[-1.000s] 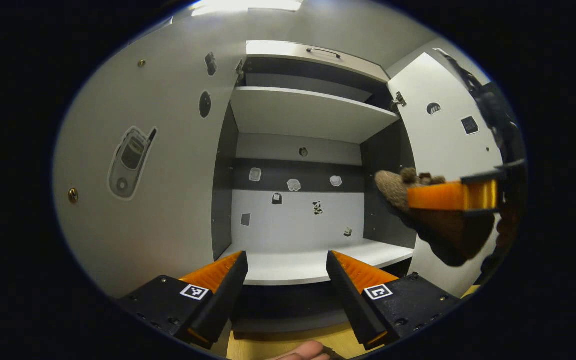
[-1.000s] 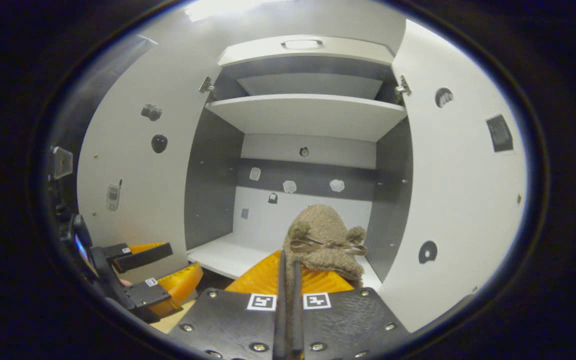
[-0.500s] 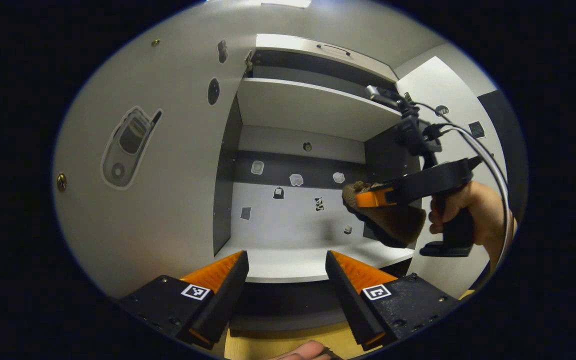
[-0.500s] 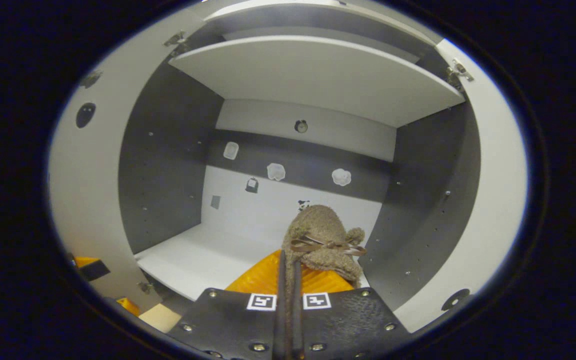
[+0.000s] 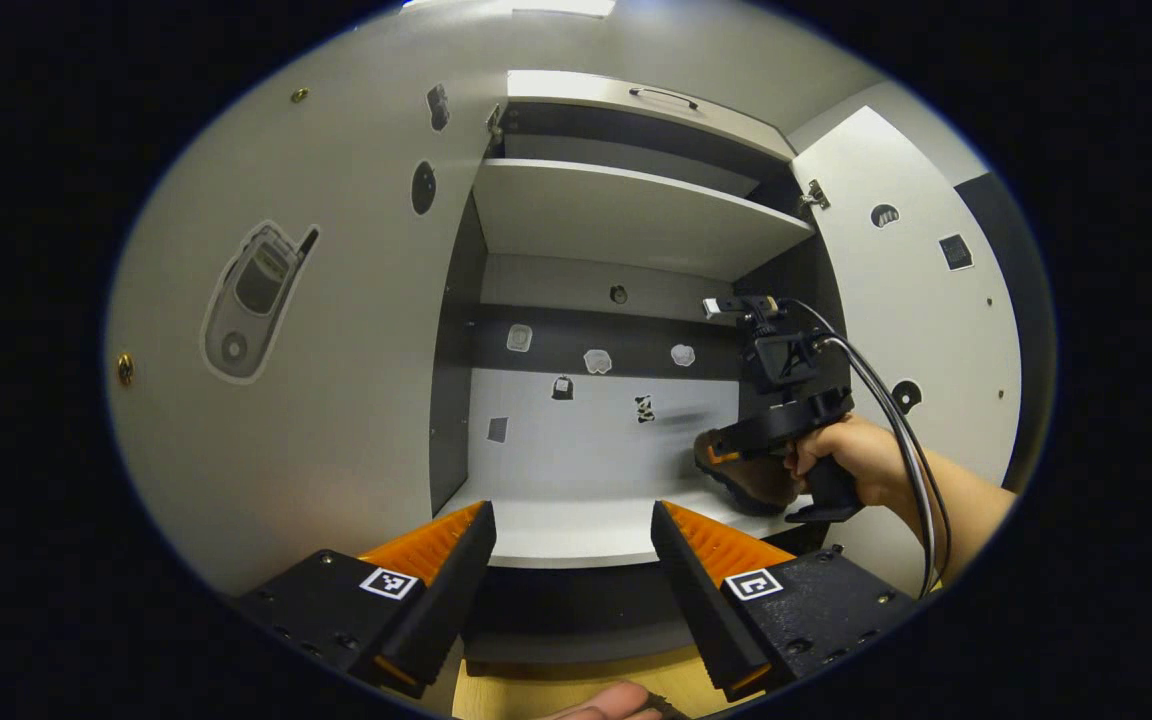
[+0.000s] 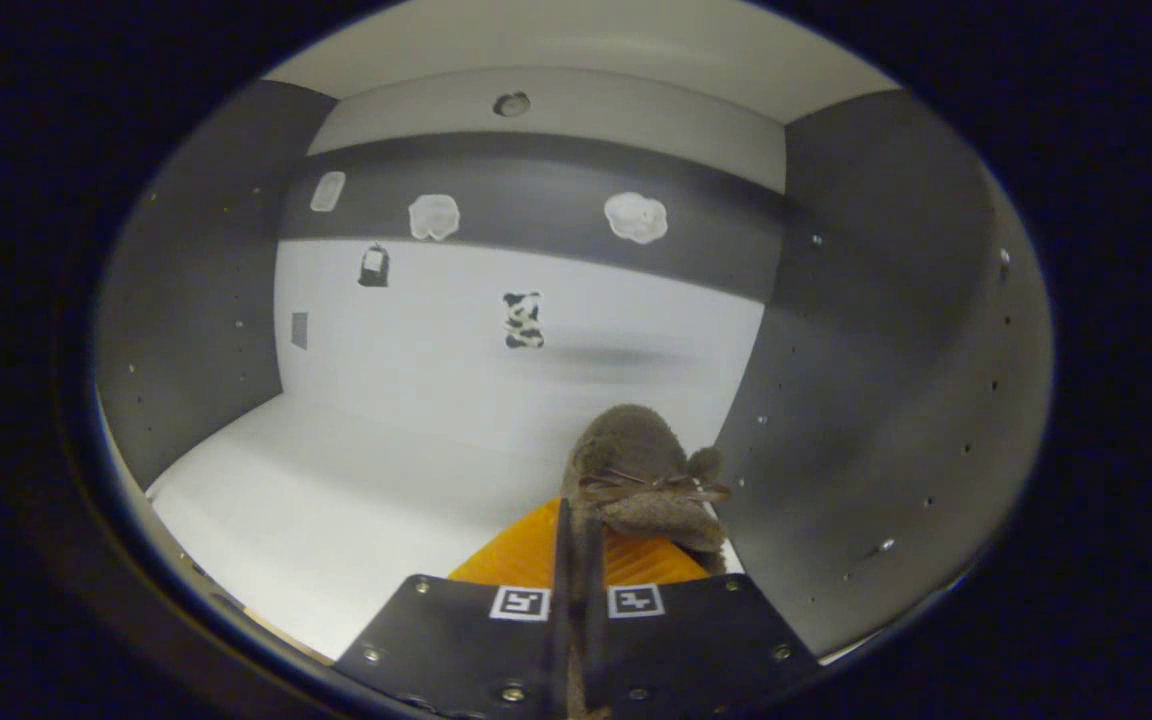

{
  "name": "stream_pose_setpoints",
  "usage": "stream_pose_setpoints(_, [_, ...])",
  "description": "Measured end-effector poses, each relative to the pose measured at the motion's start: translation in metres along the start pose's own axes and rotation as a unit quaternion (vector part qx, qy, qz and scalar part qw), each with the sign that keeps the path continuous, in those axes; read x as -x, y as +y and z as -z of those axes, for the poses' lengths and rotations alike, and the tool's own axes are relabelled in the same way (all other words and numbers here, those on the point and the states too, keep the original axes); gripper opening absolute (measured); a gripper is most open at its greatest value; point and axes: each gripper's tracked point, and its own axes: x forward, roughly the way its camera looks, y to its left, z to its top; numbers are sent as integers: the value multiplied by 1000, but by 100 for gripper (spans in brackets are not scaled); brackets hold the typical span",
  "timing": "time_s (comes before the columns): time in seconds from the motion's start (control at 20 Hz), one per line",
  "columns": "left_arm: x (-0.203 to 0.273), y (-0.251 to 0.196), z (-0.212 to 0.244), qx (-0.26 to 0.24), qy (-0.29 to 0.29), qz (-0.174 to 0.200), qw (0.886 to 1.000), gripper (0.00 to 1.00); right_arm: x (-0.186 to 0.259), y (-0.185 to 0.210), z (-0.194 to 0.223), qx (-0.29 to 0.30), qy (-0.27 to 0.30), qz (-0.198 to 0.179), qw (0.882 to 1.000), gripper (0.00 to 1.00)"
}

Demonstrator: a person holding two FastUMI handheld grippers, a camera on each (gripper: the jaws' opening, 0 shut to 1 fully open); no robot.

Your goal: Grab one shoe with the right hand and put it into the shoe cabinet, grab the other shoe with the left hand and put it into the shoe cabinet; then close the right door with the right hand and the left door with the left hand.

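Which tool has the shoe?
The right tool, inside the cabinet, is shut on the fuzzy brown shoe. The left tool is open and empty.

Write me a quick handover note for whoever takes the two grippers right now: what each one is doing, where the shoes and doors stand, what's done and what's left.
Right gripper: jaws shut on the fuzzy brown slipper with a ribbon bow, held inside the grey-and-white shoe cabinet, low over its white bottom shelf near the right wall. Not yet released.
Left gripper: jaws open, empty, in front of the cabinet facing its opening.
Left door and right door both stand open.
Done: first slipper carried into the cabinet.
Left: release it, fetch the other shoe with the left gripper and put it in, then close the right door, then the left.
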Motion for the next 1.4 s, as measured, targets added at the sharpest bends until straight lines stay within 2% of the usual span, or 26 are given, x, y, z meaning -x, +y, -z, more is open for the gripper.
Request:
stream_pose_setpoints(0.1, [0,1,0,-1,-1,-6,1000,96,4,11,-1,-17,2,-28,999,12])
stream_pose_setpoints(0.15, [0,2,-1,-1,-2,-11,1000,96,9,13,-2,-15,-1,-36,999,35])
stream_pose_setpoints(0.2, [0,3,-1,0,-3,-14,1000,96,16,14,-4,-15,-5,-39,999,43])
stream_pose_setpoints(0.35, [3,-10,2,6,2,-5,1000,96,42,14,-9,-9,-27,-45,999,96])
stream_pose_setpoints(0.55, [10,-31,4,2,4,13,1000,96,105,-1,-30,19,-124,-28,992,98])
stream_pose_setpoints(0.8, [30,-48,-4,-5,-10,15,1000,96,217,8,1,1,-221,-49,974,98])
stream_pose_setpoints(0.95, [45,-52,-9,-6,-16,3,1000,96,281,2,33,-26,-249,-63,966,97])
stream_pose_setpoints(1.15, [69,-49,-5,-14,-19,-15,1000,96,335,-21,73,-38,-268,-39,962,97])
stream_pose_setpoints(1.25, [81,-39,8,-12,-23,-32,999,96,359,-26,86,-42,-276,-32,960,97])
stream_pose_setpoints(1.4, [94,-28,52,10,12,-43,999,96,394,-24,99,-60,-292,-37,954,97])
